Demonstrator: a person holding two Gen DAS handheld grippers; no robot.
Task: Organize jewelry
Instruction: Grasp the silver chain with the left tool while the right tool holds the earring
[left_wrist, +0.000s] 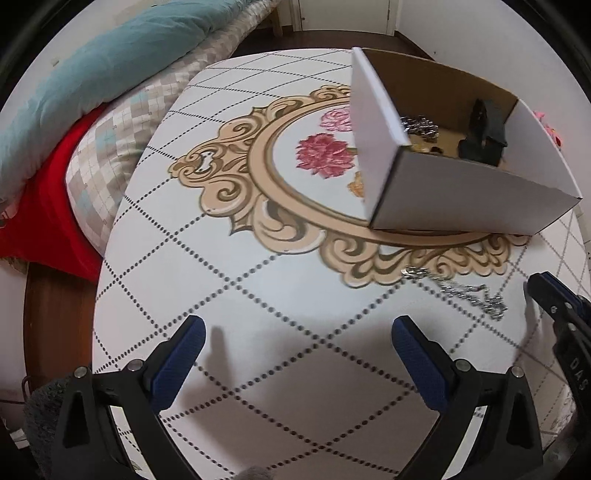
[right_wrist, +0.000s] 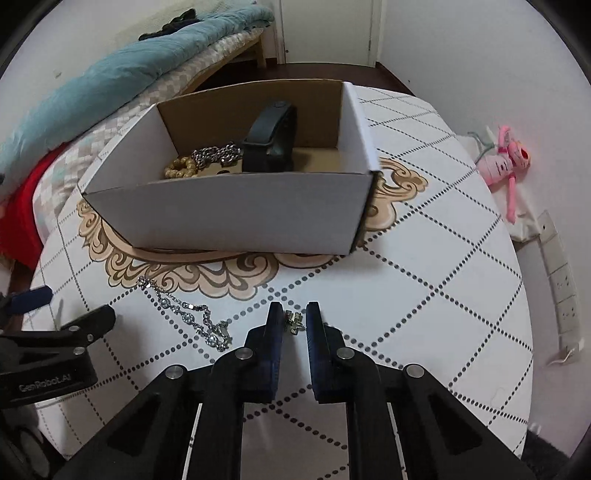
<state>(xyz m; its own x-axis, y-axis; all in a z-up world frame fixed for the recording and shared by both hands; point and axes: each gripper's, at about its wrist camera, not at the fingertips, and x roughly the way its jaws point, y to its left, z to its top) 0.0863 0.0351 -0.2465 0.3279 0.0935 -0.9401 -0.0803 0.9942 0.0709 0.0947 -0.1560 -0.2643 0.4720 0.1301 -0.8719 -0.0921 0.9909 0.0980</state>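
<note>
Item: small silver charm (right_wrist: 293, 320), lower centre, clamped between the nearly closed jaws of the right gripper (right_wrist: 294, 318). Left gripper (left_wrist: 297, 341) jaws wide apart, empty. Step judged: pickup; a lift into the white cardboard box (right_wrist: 229, 214) is called for. Silver chain bracelet (right_wrist: 188, 314) is left on the table.

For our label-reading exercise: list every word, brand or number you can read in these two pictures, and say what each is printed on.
"GenRobot.AI": on the black body of the left gripper, seen in the right wrist view.
"DAS": on the black body of the right gripper, at the edge of the left wrist view; it may be cut off.
Nothing else carries readable text.
</note>
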